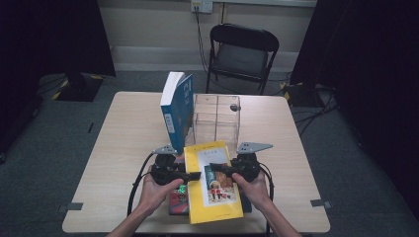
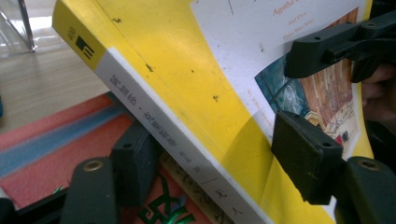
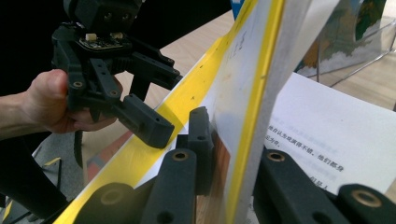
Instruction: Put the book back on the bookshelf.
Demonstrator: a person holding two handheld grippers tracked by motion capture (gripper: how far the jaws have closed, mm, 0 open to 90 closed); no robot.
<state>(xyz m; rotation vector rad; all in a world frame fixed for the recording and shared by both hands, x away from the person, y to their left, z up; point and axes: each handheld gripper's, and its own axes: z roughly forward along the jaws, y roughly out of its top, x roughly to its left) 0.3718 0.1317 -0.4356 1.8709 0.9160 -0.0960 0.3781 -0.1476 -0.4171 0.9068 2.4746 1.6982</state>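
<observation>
1. Two grippers are in use, one in each of the person's hands, at the near edge of the surface (image 1: pixel 123 133).
2. The yellow book (image 1: pixel 213 182) lies between them at the near middle of the surface, its near end over the edge and its cover facing up. It rests partly on other books.
3. The right gripper (image 1: pixel 217 169) is clamped on the right-hand edge of the yellow book. In the right gripper view one jaw lies on the cover and the other beneath it, pads tight against the book (image 3: pixel 247 116).
4. The left gripper (image 1: pixel 193 176) straddles the spine side of the yellow book (image 2: pixel 187 93). One pad (image 2: pixel 303 156) rests on the cover and the other (image 2: pixel 133 161) sits below the spine. The jaws stand part-way apart, and I cannot tell whether the lower pad presses.
5. One book with a red cover (image 2: pixel 51 154) lies flat beneath the yellow book, on its left. One with green lettering (image 2: pixel 163 210) lies under the spine.
6. One blue book (image 1: pixel 176 109) stands upright farther off, leaning against one clear plastic organiser (image 1: pixel 217 118) with compartments at the middle of the surface.
7. One black folding chair (image 1: pixel 241 54) stands beyond the far edge.
</observation>
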